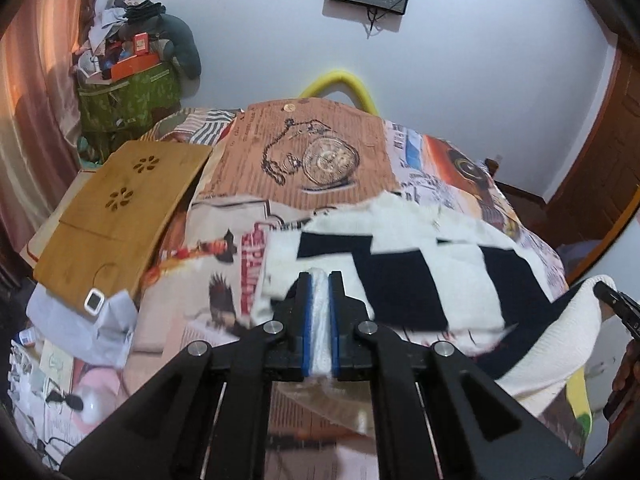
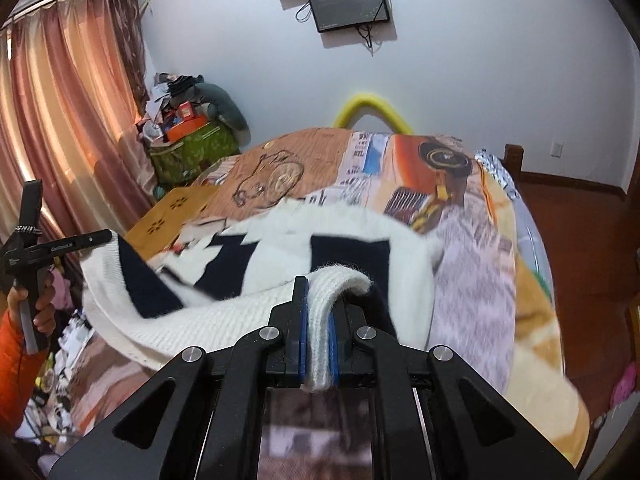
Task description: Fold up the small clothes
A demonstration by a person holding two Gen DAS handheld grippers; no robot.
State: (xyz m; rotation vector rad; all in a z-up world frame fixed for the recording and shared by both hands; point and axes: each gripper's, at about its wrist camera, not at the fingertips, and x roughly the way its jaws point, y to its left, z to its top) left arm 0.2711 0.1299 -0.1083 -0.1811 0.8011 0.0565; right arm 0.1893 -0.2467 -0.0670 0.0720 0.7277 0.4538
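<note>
A small white knit sweater with dark navy blocks (image 1: 404, 268) hangs stretched over the bed between my two grippers. My left gripper (image 1: 320, 280) is shut on a white edge of it. My right gripper (image 2: 320, 286) is shut on its white ribbed hem, which folds over the jaws. The sweater (image 2: 280, 256) sags in the middle and its far part rests on the bedspread. The right gripper also shows at the right edge of the left wrist view (image 1: 618, 308); the left one shows at the left edge of the right wrist view (image 2: 36, 252).
The bed has a printed bedspread (image 1: 312, 152). A bamboo lap tray (image 1: 116, 212) lies on its left side. A green bag heaped with clutter (image 1: 128, 92) stands by the pink curtain (image 2: 60, 120). A yellow foam tube (image 2: 372, 110) arches behind the bed. Monitors (image 2: 348, 2) hang on the wall.
</note>
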